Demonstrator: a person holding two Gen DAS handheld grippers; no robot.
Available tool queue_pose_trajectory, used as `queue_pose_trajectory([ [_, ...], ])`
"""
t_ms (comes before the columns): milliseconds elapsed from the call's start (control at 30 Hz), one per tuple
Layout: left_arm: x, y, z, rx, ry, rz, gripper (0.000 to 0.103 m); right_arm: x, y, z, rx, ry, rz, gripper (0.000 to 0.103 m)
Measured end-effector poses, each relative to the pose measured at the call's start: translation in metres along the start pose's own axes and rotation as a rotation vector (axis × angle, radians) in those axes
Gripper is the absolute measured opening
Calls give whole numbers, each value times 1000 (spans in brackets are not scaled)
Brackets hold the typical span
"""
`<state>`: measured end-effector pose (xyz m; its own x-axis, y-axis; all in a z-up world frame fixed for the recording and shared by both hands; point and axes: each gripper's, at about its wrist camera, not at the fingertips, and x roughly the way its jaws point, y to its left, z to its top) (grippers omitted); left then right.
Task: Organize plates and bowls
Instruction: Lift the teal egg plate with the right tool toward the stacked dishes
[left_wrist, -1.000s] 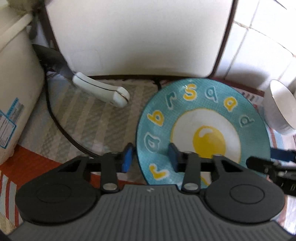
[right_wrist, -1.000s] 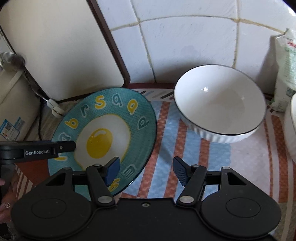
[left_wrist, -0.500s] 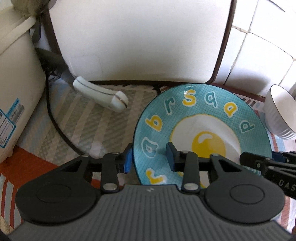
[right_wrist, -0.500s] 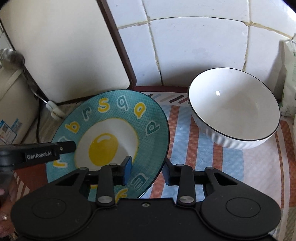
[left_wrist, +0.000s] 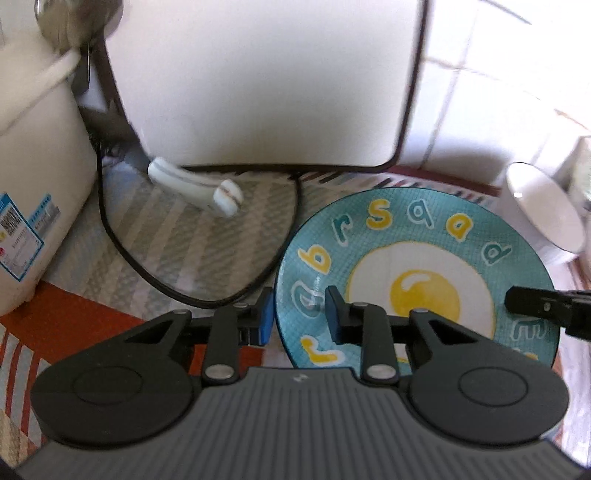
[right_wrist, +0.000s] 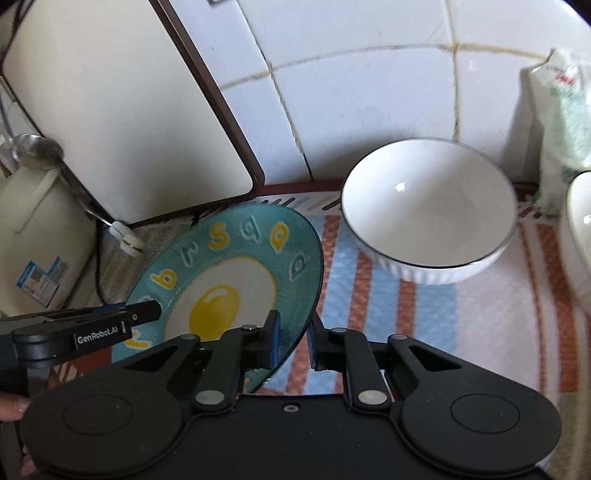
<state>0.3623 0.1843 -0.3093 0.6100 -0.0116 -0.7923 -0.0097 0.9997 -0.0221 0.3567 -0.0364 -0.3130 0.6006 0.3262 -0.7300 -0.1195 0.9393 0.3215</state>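
Plate (left_wrist: 417, 273), teal with egg motif, gripped on opposite rims by both grippers, tilted over striped mat (right_wrist: 436, 306).
Left wrist view: left gripper (left_wrist: 299, 317), jaws just closed further, clamps the plate's left rim; white bowl (left_wrist: 543, 210) far right. Right wrist view: right gripper (right_wrist: 293, 341), just clenched, grips the plate's near-right rim; bowl right of plate.

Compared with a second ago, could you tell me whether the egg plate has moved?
Yes. In the right wrist view the egg plate has tipped up, its right edge off the striped mat, its rim closer to the white bowl.
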Motion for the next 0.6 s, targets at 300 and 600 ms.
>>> queue_pose_trajectory([
  [300,-56,-37,-11,58,-54,-32,27,-69,-14,-16,5,-47,3,20],
  [600,-124,-102,-24,124,-93,-126,27,-164,-49,-49,83,-94,-25,20],
])
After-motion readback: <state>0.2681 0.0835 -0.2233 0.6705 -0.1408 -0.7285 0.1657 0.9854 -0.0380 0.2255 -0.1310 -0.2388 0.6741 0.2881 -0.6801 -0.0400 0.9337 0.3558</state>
